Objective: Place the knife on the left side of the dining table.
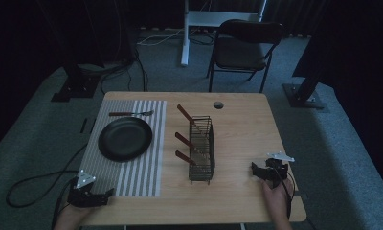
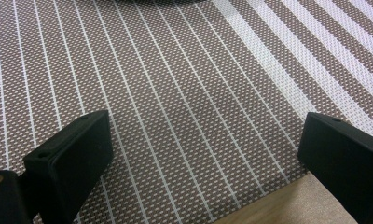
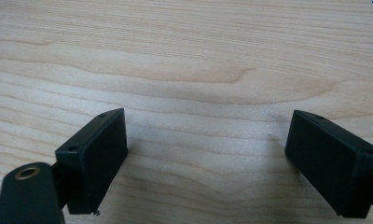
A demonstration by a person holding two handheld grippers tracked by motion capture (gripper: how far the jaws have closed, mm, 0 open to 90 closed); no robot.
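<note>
Resting on a pale wooden bench (image 1: 242, 129), one wire basket (image 1: 201, 149) stands near the middle, and everything else is placed from it. Three utensils with reddish-brown handles (image 1: 185, 139) lean out of the basket's left side, handles pointing up and away to the left. Left of the basket lies one striped placemat (image 1: 144, 177), bearing one black plate (image 1: 125, 139). One fork (image 1: 130, 113) lies on the mat beyond the plate, across its far end. Beyond the basket, near the far bench edge, sits one small dark round disc (image 1: 219, 105). On the floor beyond the bench stands one folding chair (image 1: 244, 48).

Two grippers are held at the near edge. The left gripper (image 1: 90, 194) sits at the mat's near left corner, well left of the basket; its fingers (image 2: 72, 158) are spread wide over the weave with nothing between them. The right gripper (image 1: 268, 171) is right of the basket, fingers (image 3: 93, 156) wide apart over bare wood. Bare bench lies between the basket and the right edge
</note>
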